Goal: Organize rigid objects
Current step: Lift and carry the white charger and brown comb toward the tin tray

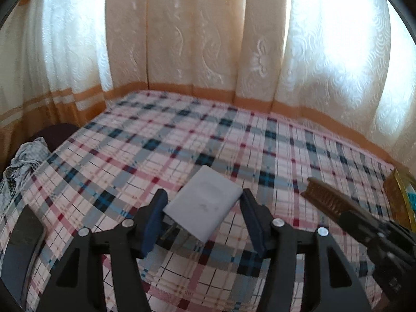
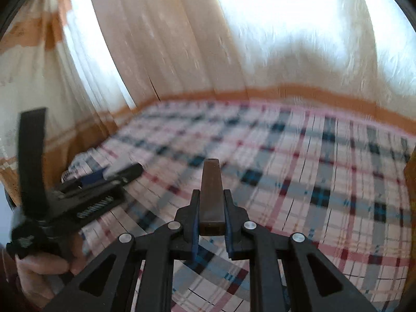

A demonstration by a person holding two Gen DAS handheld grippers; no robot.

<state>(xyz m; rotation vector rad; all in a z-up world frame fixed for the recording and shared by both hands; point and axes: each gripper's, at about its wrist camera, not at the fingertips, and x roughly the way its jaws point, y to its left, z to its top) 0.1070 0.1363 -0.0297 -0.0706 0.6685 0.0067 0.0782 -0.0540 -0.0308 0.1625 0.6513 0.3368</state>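
Plaid bed cover runs back to the curtains. Your left gripper has its jaws part open around a white card, lightly if at all, so it may slip. Your right gripper is clamped on a brown brush, whose long overhang could twist loose.

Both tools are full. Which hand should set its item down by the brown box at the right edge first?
Right, probably. The right tool, shut on the brush, sits close beside the brown box. The left tool with its white card is farther left, over the bedspread.
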